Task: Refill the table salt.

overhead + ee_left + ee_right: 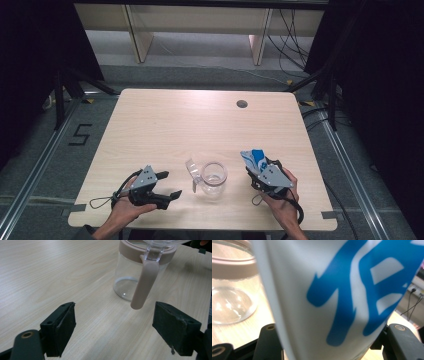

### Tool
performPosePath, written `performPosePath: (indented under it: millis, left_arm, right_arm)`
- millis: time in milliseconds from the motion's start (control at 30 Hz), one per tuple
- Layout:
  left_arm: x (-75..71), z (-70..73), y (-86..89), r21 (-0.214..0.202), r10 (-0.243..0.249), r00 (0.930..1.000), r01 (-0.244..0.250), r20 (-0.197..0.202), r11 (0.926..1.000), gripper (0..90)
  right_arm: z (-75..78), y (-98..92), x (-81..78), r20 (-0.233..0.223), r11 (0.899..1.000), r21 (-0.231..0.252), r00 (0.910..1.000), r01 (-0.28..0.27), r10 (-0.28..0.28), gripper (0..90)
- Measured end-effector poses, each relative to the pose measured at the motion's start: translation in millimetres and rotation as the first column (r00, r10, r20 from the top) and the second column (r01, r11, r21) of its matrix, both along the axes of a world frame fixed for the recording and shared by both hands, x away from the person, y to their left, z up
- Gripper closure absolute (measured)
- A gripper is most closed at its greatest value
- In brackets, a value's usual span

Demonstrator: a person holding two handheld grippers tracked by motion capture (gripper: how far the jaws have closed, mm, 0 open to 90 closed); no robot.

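A white pouch with blue print is gripped between the jaws of the right tool and held upright just to the right of a clear glass jar, near the front edge of the surface. In the right gripper view the pouch sits squarely between the jaws, which are closed partway on it. The jar stands with its mouth uncovered — its transparent flip lid is tipped up on the left side — and looks empty. The left tool is held with jaws wide apart and nothing between them, aimed at the jar's beige handle but not touching it. Judged from this, the pouch has been picked up and brought beside the jar; steadying the jar and emptying the pouch into it appear to be left undone.
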State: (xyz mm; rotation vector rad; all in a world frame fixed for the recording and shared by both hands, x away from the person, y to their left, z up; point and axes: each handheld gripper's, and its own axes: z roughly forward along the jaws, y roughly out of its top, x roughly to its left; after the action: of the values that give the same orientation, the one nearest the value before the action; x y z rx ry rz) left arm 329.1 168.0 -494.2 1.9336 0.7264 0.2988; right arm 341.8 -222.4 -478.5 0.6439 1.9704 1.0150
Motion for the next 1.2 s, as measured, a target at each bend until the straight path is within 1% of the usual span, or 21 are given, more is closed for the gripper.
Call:
performPosePath:
  millis: [33, 100, 167, 333, 367, 433, 533, 600, 700, 733, 767, 867, 900, 933, 967, 1000, 1033, 1067, 1100, 1167, 1200]
  left_arm:
    - [0.0, 0.1, 0.1, 0.004, 0.001, 1.0, -0.001, 0.005, 1.0, 17.9]
    - [-0.3, 0.3, 0.2, 0.012, -0.003, 1.0, 0.003, 0.008, 0.9999, 17.9]
    - [-0.4, 0.2, 0.1, 0.013, -0.005, 0.9999, 0.005, 0.01, 0.9999, 17.9]
    - [-0.4, -0.1, 1.0, 0.017, -0.003, 0.9999, 0.003, 0.01, 0.9999, 17.9]
    - [-0.4, -0.3, 1.0, 0.015, -0.003, 0.9999, 0.003, 0.01, 0.9999, 17.9]
    - [-0.6, -0.3, 1.0, 0.018, -0.003, 0.9999, 0.003, 0.01, 0.9998, 17.9]
    - [-1.0, -0.7, 0.9, 0.016, -0.002, 0.9999, 0.002, 0.011, 0.9999, 17.9]
    - [-0.9, -0.6, 1.2, 0.017, -0.001, 0.9999, 0.001, 0.013, 0.9999, 17.9]
    - [-0.8, -0.9, 1.6, 0.015, -0.006, 0.9999, 0.006, 0.014, 0.9999, 17.9]
    - [-0.7, -0.7, 1.9, 0.016, -0.011, 0.9999, 0.011, 0.011, 0.9998, 17.9]
    - [-0.7, -0.8, 1.9, 0.016, -0.01, 0.9999, 0.01, 0.013, 0.9998, 17.9]
    - [-1.5, -0.8, 1.5, 0.025, -0.004, 0.9999, 0.004, 0.012, 0.9997, 17.9]
    - [-1.6, -0.8, 1.5, 0.027, -0.005, 0.9999, 0.005, 0.013, 0.9996, 17.9]
    - [-1.7, -0.8, 1.4, 0.026, -0.005, 0.9999, 0.004, 0.013, 0.9996, 17.9]
    - [-1.7, -0.8, 1.5, 0.027, -0.005, 0.9999, 0.004, 0.013, 0.9996, 17.9]
    - [-1.6, -0.8, 1.5, 0.027, -0.005, 0.9999, 0.004, 0.013, 0.9996, 17.9]
    - [-1.6, -0.8, 1.5, 0.027, -0.004, 0.9999, 0.004, 0.013, 0.9996, 17.9]
    - [-1.5, -0.8, 1.6, 0.027, -0.004, 0.9999, 0.003, 0.013, 0.9996, 17.9]
    - [-1.6, -0.8, 1.5, 0.027, -0.004, 0.9999, 0.003, 0.013, 0.9996, 17.9]
    - [-1.6, -0.9, 1.4, 0.027, -0.004, 0.9999, 0.004, 0.013, 0.9996, 17.9]
    - [-1.6, -1.0, 1.3, 0.027, -0.005, 0.9999, 0.004, 0.013, 0.9996, 17.9]
  right_arm:
    - [-0.1, 1.2, -0.9, -0.013, 1.0, 0.009, 0.9999, 0.0, 0.0, 42.2]
    - [0.2, 3.0, -1.0, 0.007, 1.0, -0.022, 0.9999, -0.008, 0.008, 42.2]
    - [0.7, 5.1, -2.4, 0.008, 0.998, -0.052, 0.9997, -0.024, 0.024, 42.2]
    - [3.2, 9.8, -5.0, 0.028, 0.996, -0.082, 0.999, -0.032, 0.034, 42.3]
    - [3.4, 10.8, -4.9, 0.043, 0.995, -0.098, 0.9984, -0.033, 0.037, 42.3]
    - [3.7, 12.1, -6.0, 0.048, 0.99, -0.133, 0.998, -0.035, 0.042, 42.3]
    - [4.5, 13.8, -7.3, 0.064, 0.987, -0.158, 0.9971, -0.03, 0.04, 42.4]
    - [5.0, 15.6, -8.0, 0.096, 0.978, -0.206, 0.9945, -0.021, 0.041, 42.4]
    - [5.6, 17.9, -8.3, 0.109, 0.974, -0.225, 0.9919, -0.038, 0.064, 42.6]
    - [4.7, 19.2, -9.3, 0.106, 0.974, -0.225, 0.9928, -0.031, 0.056, 42.6]
    - [4.7, 19.9, -9.1, 0.117, 0.966, -0.256, 0.9912, -0.03, 0.062, 42.6]
    - [3.9, 23.7, -10.2, 0.128, 0.956, -0.291, 0.9889, -0.035, 0.075, 42.6]
    - [3.0, 25.6, -10.1, 0.118, 0.953, -0.298, 0.9893, -0.047, 0.086, 42.6]
    - [3.7, 26.4, -10.8, 0.141, 0.949, -0.314, 0.9863, -0.038, 0.086, 42.6]
    - [2.8, 27.6, -12.2, 0.125, 0.952, -0.303, 0.9887, -0.041, 0.082, 42.7]
    - [3.2, 28.1, -10.8, 0.136, 0.944, -0.325, 0.9855, -0.052, 0.101, 42.8]
    - [3.4, 28.6, -11.6, 0.145, 0.945, -0.325, 0.9845, -0.046, 0.098, 42.8]
    - [3.2, 29.5, -11.4, 0.126, 0.942, -0.329, 0.9855, -0.066, 0.113, 42.8]
    - [3.3, 29.4, -11.6, 0.148, 0.939, -0.34, 0.9836, -0.047, 0.103, 42.8]
    - [2.7, 30.1, -12.2, 0.143, 0.94, -0.337, 0.9843, -0.049, 0.102, 42.9]
    - [1.8, 30.9, -12.4, 0.128, 0.941, -0.333, 0.9862, -0.058, 0.106, 42.8]
